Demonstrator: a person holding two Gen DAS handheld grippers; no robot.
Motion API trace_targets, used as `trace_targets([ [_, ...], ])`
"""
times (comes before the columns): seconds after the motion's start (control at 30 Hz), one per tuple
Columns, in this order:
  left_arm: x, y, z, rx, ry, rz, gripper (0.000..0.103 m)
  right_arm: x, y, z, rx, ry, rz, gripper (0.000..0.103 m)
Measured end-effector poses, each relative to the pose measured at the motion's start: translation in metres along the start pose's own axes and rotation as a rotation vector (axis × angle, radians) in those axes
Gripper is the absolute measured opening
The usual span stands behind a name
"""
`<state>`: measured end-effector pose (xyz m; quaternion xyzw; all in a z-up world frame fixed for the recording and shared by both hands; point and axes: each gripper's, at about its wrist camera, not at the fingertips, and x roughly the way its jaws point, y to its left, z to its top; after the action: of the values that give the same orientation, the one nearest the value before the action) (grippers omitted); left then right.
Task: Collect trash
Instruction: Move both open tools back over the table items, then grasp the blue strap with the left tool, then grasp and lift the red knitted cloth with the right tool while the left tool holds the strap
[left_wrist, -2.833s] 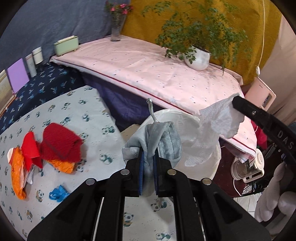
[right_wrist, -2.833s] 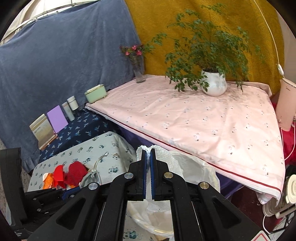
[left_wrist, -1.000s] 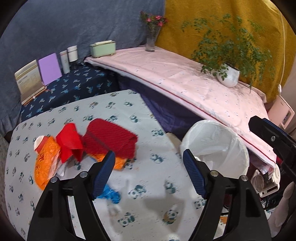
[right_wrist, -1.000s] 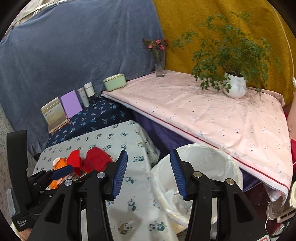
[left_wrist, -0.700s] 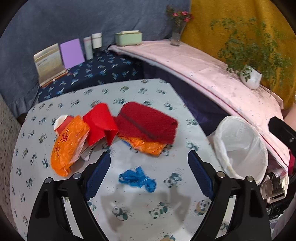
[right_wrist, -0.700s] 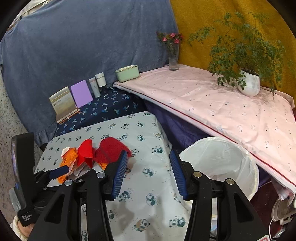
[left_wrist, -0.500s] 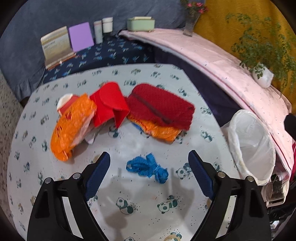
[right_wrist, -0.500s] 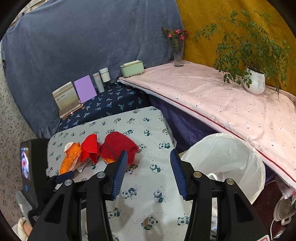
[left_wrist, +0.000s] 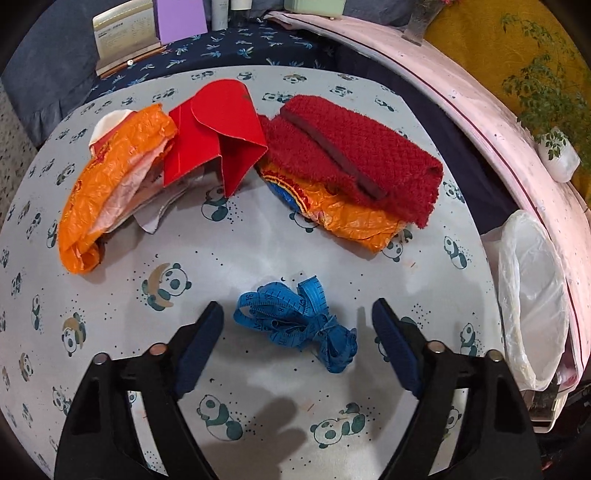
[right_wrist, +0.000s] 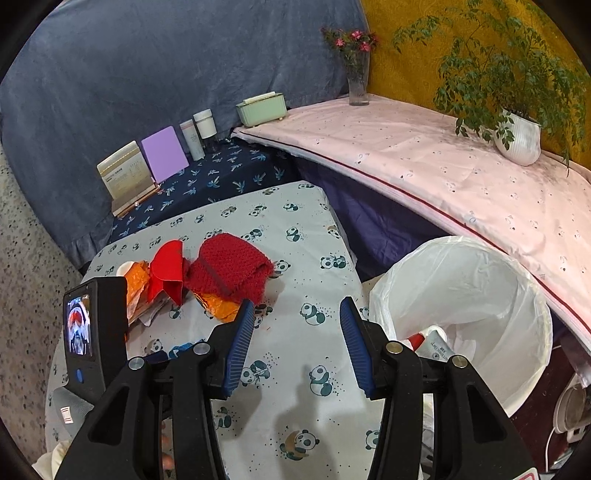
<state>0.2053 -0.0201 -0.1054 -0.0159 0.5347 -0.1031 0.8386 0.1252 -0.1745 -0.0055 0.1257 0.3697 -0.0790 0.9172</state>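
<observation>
straddling blue tape measure (left_wrist: 295, 317), left jaws wide.

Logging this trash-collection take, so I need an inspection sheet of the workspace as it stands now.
Surface: panda-print table, laden.
Job's things: blue measuring tape bunched between the left fingers; orange bags, red card, red knit cloth lying behind it; lined bin beside the table, a tube inside.
Clutter: nothing seen.
Grippers: left gripper open around the tape; right gripper open, empty.
Cables: white cord at lower right.
Surroundings: potted plant, flower vase, green box, purple card.
</observation>
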Motion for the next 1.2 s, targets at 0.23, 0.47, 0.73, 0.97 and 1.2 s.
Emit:
trace_targets([
  [0.23, 0.002, 0.001, -0.003, 0.031, 0.014, -0.036, 0.041, 0.018, 0.002, -0.003, 0.008, 0.029, 0.007, 0.047],
  [0.47, -0.016, 0.010, -0.003, 0.034, -0.013, -0.071, 0.034, 0.033, 0.012, -0.002, 0.005, 0.053, 0.027, 0.047],
  [0.73, -0.050, 0.025, 0.012, 0.034, -0.101, -0.051, 0.033, 0.058, 0.027, 0.011, -0.017, 0.060, 0.042, 0.047],
  [0.97, -0.065, 0.037, 0.032, 0.032, -0.153, -0.036, 0.033, 0.090, 0.039, 0.024, -0.039, 0.083, 0.048, 0.047],
  [1.2, -0.066, 0.043, 0.049, 0.035, -0.179, -0.034, 0.033, 0.121, 0.042, 0.033, -0.040, 0.118, 0.036, 0.045],
])
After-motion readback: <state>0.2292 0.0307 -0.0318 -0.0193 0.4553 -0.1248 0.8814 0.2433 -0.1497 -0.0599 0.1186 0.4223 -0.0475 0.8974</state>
